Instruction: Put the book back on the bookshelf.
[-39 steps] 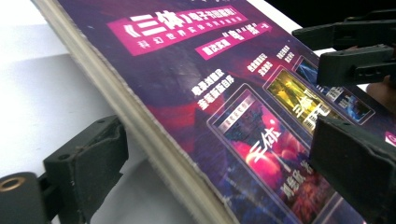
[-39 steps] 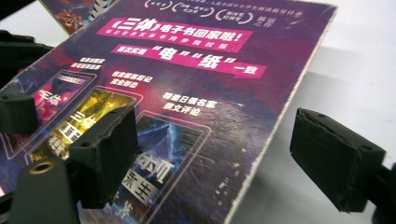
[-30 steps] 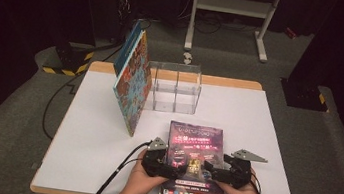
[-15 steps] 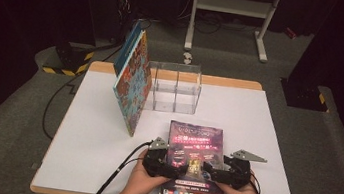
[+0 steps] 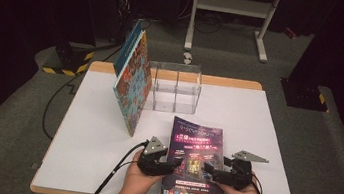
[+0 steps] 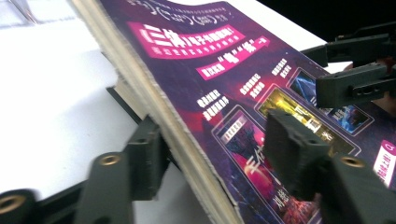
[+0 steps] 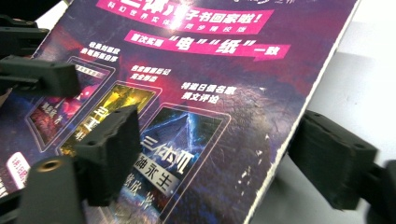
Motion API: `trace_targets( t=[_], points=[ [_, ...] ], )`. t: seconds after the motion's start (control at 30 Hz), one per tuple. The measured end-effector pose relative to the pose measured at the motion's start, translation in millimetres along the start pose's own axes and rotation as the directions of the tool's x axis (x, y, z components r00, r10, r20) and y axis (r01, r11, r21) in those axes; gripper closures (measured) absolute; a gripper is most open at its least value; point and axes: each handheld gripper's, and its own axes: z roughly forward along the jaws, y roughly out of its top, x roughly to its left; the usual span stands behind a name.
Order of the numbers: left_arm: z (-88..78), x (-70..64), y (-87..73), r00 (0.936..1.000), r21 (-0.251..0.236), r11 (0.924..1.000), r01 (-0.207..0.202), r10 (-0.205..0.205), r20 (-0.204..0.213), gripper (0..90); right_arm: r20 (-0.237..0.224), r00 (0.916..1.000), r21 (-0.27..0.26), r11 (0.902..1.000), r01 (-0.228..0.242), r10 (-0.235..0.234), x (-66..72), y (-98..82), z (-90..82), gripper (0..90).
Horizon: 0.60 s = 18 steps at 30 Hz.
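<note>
A purple book (image 5: 195,150) with pink title bands lies flat near the table's front edge. My left gripper (image 5: 178,164) is at its left edge and my right gripper (image 5: 208,168) at its right edge, both pointing inward. In the left gripper view the left gripper (image 6: 215,154) straddles the thick page edge of the book (image 6: 196,84). Its jaws have just been closing, one by the edge and one over the cover, not clamped. The right gripper (image 7: 219,158) has narrowed slightly, with the book (image 7: 210,93) edge between its jaws. A gap shows beside its outer jaw.
A colourful patterned book (image 5: 134,82) stands tilted against a clear plastic box (image 5: 176,87) at the back of the white table (image 5: 266,129). The left gripper's black cable (image 5: 114,175) runs off the front edge. A white stand (image 5: 231,14) is on the floor behind.
Both hands stay at the purple book's two sides and the book lies where it was. No clear shift shows from above.
</note>
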Motion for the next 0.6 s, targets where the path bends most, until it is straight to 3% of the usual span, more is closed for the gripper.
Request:
trace_targets(
  t=[0.07, 0.3, 0.43, 0.6],
  points=[
    [-1.2, -0.5, 1.0, 1.0000, 0.000, 1.0000, -0.005, 0.005, -0.001, 50.6, 0.003, 0.9999, -0.001, 1.0000, -0.010, 0.010, 0.6, 0.3, -2.1, 24.2],
    [-5.3, -3.8, 4.8, 0.9999, -0.028, 0.9995, -0.010, 0.010, -0.001, 64.6, 0.051, 0.9968, -0.016, 0.9980, 0.061, -0.060, 8.9, 3.6, -10.0, 43.6],
    [-8.9, -4.5, 7.1, 0.9999, -0.040, 0.9991, -0.017, 0.017, -0.001, 70.2, 0.029, 0.9980, -0.029, 0.9980, 0.057, -0.056, 9.3, 7.8, -16.8, 60.2],
    [-16.2, 0.0, 11.0, 0.9998, -0.066, 0.9976, -0.021, 0.020, -0.006, 72.4, 0.032, 0.9960, -0.039, 0.9957, 0.084, -0.083, 18.1, 13.5, -16.1, 65.2]
  ],
)
